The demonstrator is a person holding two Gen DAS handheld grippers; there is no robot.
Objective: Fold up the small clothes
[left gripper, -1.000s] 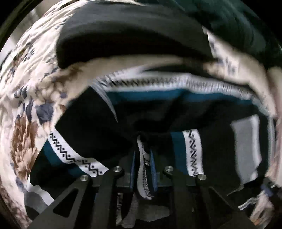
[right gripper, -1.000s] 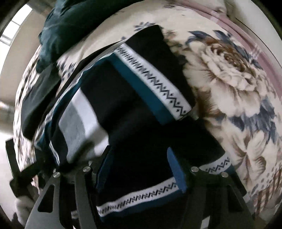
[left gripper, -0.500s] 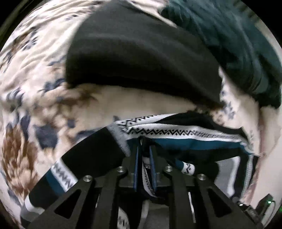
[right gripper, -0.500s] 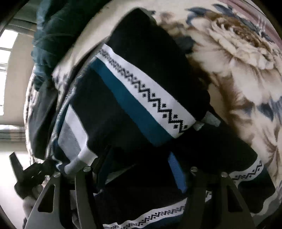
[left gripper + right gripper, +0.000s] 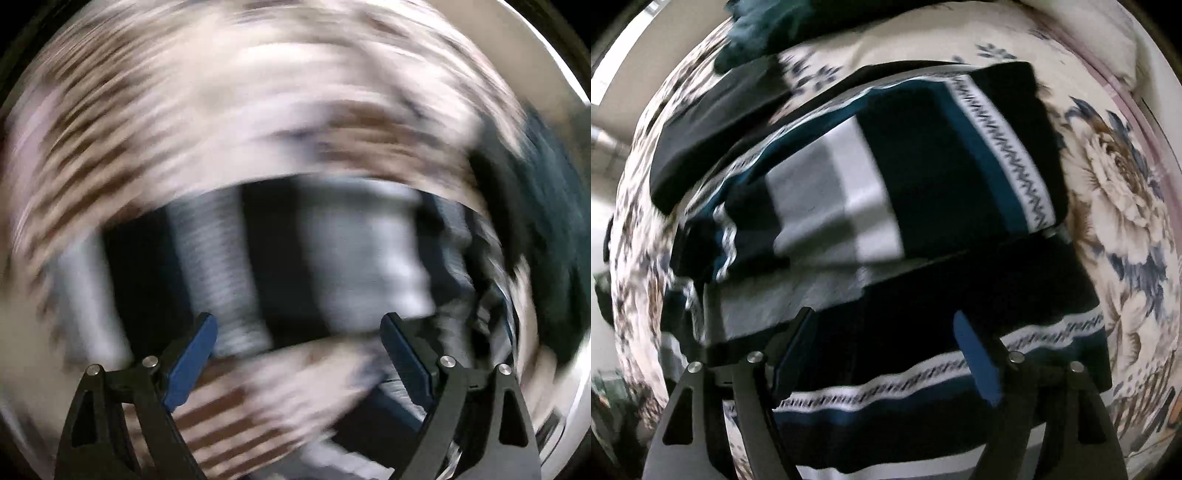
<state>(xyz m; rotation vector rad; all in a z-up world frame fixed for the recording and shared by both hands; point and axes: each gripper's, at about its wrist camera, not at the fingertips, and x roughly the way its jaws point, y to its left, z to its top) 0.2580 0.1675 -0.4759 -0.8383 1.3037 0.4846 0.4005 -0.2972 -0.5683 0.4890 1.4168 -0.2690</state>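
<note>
Left gripper (image 5: 298,325) is spread wide with nothing between its blue pads, though that view's a total blur. Right gripper (image 5: 884,325) is spread too, hovering over the striped sweater (image 5: 923,177), which lies folded on the floral bedspread (image 5: 1115,192). Further back there's a black garment (image 5: 713,122).

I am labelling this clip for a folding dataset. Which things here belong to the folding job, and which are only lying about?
Belong to the job:
- striped sweater, part folded on the bed
- left claw, open, blurred
- right claw, open above the sweater

Only lying about:
- flowered bedspread
- plain black garment beside the sweater
- dark green cloth at the far edge
</note>
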